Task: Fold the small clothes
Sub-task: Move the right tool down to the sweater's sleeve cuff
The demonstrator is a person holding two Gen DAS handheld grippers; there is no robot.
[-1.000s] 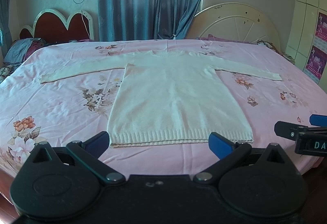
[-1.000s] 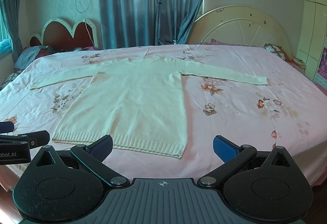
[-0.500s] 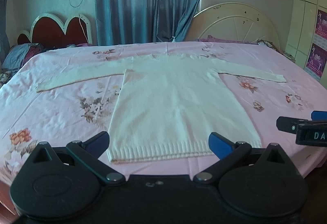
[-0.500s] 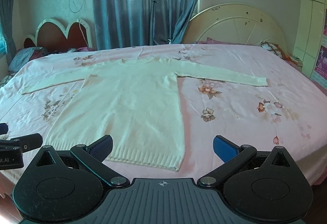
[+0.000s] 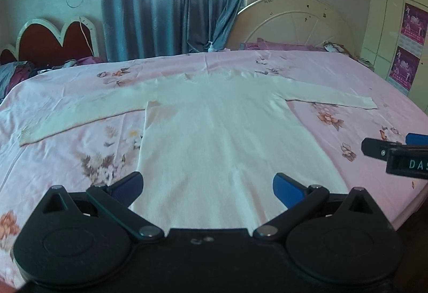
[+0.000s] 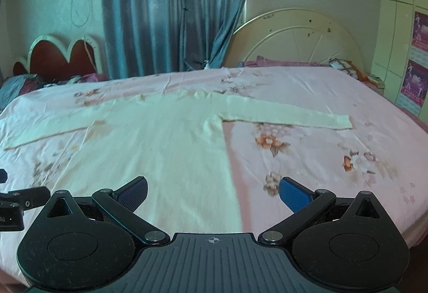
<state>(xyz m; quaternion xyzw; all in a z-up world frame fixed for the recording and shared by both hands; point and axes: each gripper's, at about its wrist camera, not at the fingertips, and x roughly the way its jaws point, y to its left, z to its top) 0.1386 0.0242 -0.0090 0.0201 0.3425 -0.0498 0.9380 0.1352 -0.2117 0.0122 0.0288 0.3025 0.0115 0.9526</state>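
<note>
Left tongs [image 5: 207,183] and right tongs [image 6: 212,187] both hang spread and empty over the near hem of the sweater [image 5: 227,138], which lies flat on the bed [image 5: 67,138]. Risk: a pinch here may catch the sheet too, or take only one layer and drag the knit askew. Its long axis runs hem-near to collar-far, sleeves stretched out left and right.

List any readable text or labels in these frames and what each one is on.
"DAS", cut off by the frame edge: on the right gripper body, seen in the left wrist view.
"AI", partly cut off: on the left gripper body.
Wall posters: print too small to read.
</note>
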